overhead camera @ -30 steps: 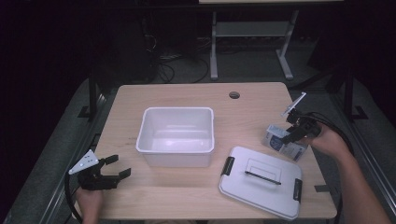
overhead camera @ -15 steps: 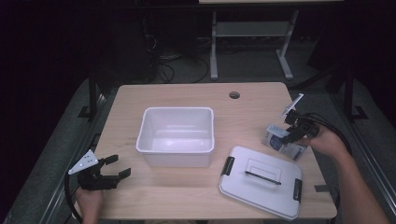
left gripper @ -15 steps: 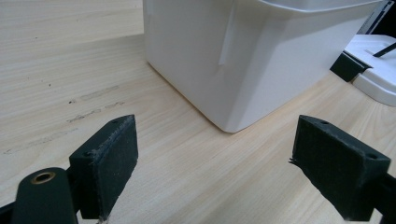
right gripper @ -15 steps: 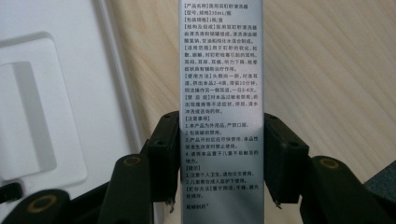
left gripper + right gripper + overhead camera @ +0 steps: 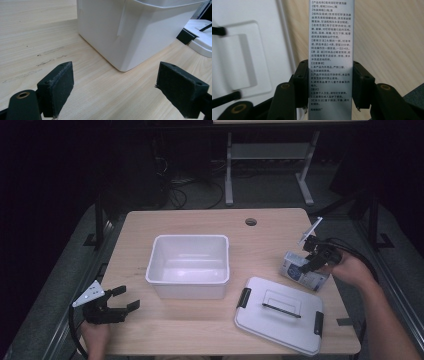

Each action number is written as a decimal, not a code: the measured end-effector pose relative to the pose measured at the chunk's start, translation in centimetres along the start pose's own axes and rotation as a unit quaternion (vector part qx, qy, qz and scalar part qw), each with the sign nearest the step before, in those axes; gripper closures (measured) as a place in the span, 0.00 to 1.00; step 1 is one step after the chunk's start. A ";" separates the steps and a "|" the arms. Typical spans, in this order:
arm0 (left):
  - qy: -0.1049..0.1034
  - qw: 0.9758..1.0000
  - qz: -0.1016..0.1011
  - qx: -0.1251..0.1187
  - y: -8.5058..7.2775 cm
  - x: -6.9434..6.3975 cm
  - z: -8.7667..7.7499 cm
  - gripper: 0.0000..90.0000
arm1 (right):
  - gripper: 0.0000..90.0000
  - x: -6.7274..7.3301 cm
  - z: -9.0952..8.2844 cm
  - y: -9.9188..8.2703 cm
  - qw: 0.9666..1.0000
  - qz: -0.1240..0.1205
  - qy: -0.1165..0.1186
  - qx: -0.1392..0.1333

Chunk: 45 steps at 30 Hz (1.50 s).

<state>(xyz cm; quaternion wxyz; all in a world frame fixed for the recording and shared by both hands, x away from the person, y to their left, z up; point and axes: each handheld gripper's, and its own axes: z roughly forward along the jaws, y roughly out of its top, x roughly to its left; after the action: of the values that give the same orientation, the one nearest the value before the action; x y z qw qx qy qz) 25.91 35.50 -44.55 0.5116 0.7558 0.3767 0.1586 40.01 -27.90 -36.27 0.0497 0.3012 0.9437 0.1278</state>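
A small silver-blue carton with printed text (image 5: 295,270) lies on the table at the right, just beyond the lid. My right gripper (image 5: 311,262) reaches over it from the right. In the right gripper view the carton (image 5: 331,37) stands between the jaws of the right gripper (image 5: 331,85). The jaws have just been closing, and both pads now touch the carton's sides. At the table's front left corner my left gripper (image 5: 127,298) is open with nothing in it. In its own view the left gripper (image 5: 115,92) points at a corner of the white bin (image 5: 140,32).
An open white bin (image 5: 189,238) stands mid-table. Its flat white lid with black clasps (image 5: 280,315) lies at the front right, beside the carton; it also appears as the lid (image 5: 249,50) left of the jaws. A cable hole (image 5: 251,222) is near the far edge.
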 end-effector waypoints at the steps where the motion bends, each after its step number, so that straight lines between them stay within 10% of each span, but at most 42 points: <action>1: -0.001 1.000 0.000 0.000 0.0 0.0 0.0 0.15 | 0.61 0.2 -0.4 0.1 1.000 -0.002 0.000 -0.003; 45: -0.002 1.000 -0.001 -0.005 0.1 -0.1 0.0 0.15 | 0.61 9.3 -10.0 7.7 0.991 -0.101 0.053 -0.068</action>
<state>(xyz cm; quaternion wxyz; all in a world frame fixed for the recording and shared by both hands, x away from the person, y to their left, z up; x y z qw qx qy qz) 25.87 35.46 -44.46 0.5163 0.7533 0.3755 0.1580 35.03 -18.54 -24.69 0.0321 0.1930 0.9597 0.2016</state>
